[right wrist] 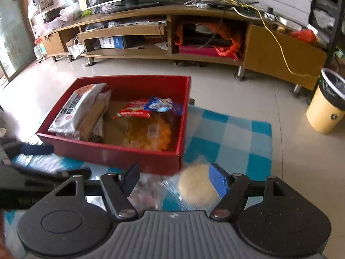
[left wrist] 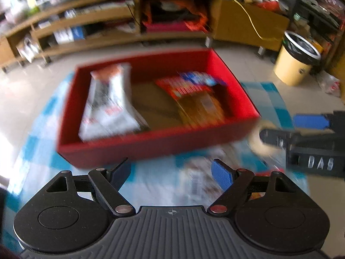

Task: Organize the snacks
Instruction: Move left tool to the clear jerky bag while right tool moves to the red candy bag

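A red box (right wrist: 138,155) stands on a blue and white checked cloth (right wrist: 228,138); it also shows, blurred, in the left wrist view (left wrist: 151,149). Inside lie a white snack bag (right wrist: 77,108), a red packet (right wrist: 133,110), a blue packet (right wrist: 163,104) and an orange snack bag (right wrist: 151,133). My right gripper (right wrist: 174,179) is open just before the box's near wall, above a round pale cracker in clear wrap (right wrist: 196,187). My left gripper (left wrist: 171,173) is open and empty above a blurred snack packet (left wrist: 198,177) on the cloth.
A long wooden TV stand (right wrist: 215,58) with cluttered shelves runs along the back. A yellow bin with a black liner (right wrist: 325,110) stands on the tiled floor at the right. The right gripper's fingers (left wrist: 310,122) show at the right edge of the left wrist view.
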Available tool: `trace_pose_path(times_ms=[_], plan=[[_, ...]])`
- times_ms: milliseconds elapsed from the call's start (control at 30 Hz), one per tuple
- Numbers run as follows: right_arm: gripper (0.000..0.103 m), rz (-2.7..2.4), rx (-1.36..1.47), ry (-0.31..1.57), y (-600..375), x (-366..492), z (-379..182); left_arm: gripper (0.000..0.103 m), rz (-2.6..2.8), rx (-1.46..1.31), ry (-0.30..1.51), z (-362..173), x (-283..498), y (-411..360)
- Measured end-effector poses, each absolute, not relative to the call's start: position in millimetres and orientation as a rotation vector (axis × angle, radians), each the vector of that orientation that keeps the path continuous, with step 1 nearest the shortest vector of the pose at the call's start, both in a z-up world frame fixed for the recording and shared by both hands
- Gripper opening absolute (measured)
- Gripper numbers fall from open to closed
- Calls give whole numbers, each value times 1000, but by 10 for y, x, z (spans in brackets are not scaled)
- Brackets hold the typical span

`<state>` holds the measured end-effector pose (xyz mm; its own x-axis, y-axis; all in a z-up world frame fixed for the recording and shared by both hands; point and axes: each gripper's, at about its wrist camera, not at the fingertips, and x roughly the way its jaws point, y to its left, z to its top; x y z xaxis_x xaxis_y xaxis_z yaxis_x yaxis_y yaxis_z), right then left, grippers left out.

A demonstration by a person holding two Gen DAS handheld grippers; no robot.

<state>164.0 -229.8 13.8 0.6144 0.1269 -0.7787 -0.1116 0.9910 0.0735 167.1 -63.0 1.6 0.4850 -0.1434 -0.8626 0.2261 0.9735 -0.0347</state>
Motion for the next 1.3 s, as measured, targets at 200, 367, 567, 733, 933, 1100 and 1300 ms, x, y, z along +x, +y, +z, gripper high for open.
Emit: trace_pose_path(times_ms=[200,367,567,733,933,1100,1300], plan=[[70,132,74,940,-2525,1608,73,86,-271,-22,1133,-115,1563,-670],[70,120,109,907,-2685,1583,179,90,-303,-17,1116,-74,1596,-708],[70,119,124,907,-2782,1570,169,90,-254,-73,1156,-102,1699,-819],[70,123,136,908,-2847,1563,157,90,-194,-115,1197,-218,1931,-1029],[70,129,164,901,-2925,1535,193,90,-129,21,1264,-425,2033,-1272],[70,156,188,907,-2931,1513,224,90,-153,88,1301,-424,1758,-1090],[71,196,155,924,-2800,1438,225,93,-119,156,1338,-435,1341,-646]])
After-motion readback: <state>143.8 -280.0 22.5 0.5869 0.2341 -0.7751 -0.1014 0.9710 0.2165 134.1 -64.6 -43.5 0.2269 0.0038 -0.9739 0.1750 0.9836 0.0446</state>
